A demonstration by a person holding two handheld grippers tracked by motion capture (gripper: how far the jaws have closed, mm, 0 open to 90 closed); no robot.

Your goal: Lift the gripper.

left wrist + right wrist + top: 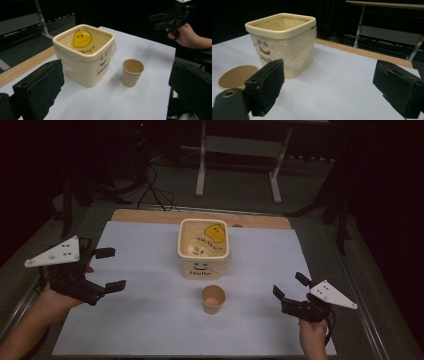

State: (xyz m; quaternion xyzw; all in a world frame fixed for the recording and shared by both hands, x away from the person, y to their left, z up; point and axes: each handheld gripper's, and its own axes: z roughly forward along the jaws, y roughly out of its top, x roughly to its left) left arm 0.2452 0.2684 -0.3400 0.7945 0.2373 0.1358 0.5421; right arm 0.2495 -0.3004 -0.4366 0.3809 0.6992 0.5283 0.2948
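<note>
**Both claws wide, cup standing free in front of the tub**

From the high view, I take the cream tub point(203, 248) as my landmark; it stands on the white sheet covering the worktop point(150, 330), with a yellow smiley face inside it and "Hello" on its near wall. The paper cup point(213, 299) stands upright just in front of the tub, apart from it. My left claw point(110, 268) hangs to the left of the tub, jaws spread wide and holding nothing. My right claw point(288, 286) sits to the right of the tub and nearer to me, level with the cup, also spread wide and empty.

In the left gripper view, the tub point(83, 53) and the cup point(132, 72) both lie between my wide-set jaws, the cup to the right of the tub and clear of it. My other hand point(186, 35) with its claw is beyond the cup.

In the right gripper view, the tub point(283, 42) stands ahead, lined with clear plastic film. The cup point(235, 76) is left of and nearer than the tub, partly behind my left jaw, untouched.
</note>
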